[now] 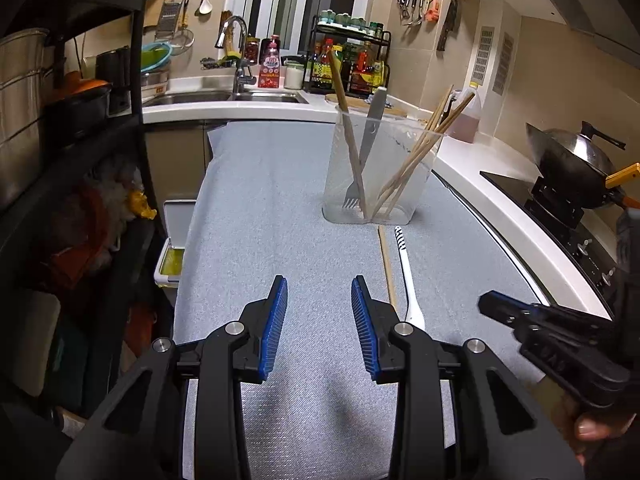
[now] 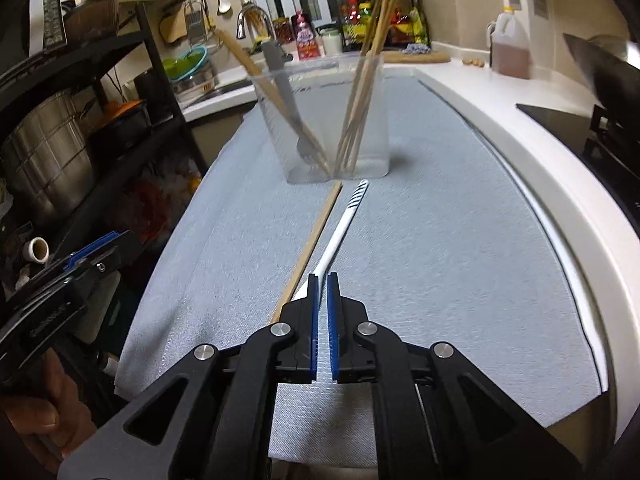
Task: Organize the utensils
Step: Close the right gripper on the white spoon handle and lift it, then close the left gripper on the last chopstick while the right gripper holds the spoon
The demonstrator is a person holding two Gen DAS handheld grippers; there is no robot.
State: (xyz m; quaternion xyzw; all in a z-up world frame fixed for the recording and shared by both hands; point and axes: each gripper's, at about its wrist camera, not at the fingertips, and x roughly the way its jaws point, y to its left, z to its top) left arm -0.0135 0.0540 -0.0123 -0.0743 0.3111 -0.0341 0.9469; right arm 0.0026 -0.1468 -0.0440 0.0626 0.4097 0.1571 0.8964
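A clear two-part holder (image 1: 380,168) (image 2: 332,120) stands on the grey mat. It holds a grey fork (image 1: 366,152) with a wooden chopstick on one side and several chopsticks (image 1: 424,148) on the other. In front of it lie a single wooden chopstick (image 1: 387,264) (image 2: 310,248) and a white utensil with a striped handle (image 1: 406,272) (image 2: 344,224). My right gripper (image 2: 323,276) is shut on the white utensil's near end, low on the mat. My left gripper (image 1: 319,280) is open and empty, left of both utensils. The right gripper also shows at the left wrist view's right edge (image 1: 486,302).
The grey mat (image 1: 260,208) covers the counter. A wok (image 1: 572,164) sits on the hob at right. A sink (image 1: 224,98) and bottle rack (image 1: 348,64) are at the back. A black shelf (image 1: 80,140) with pots stands at left. An oil jug (image 2: 510,46) stands on the white counter.
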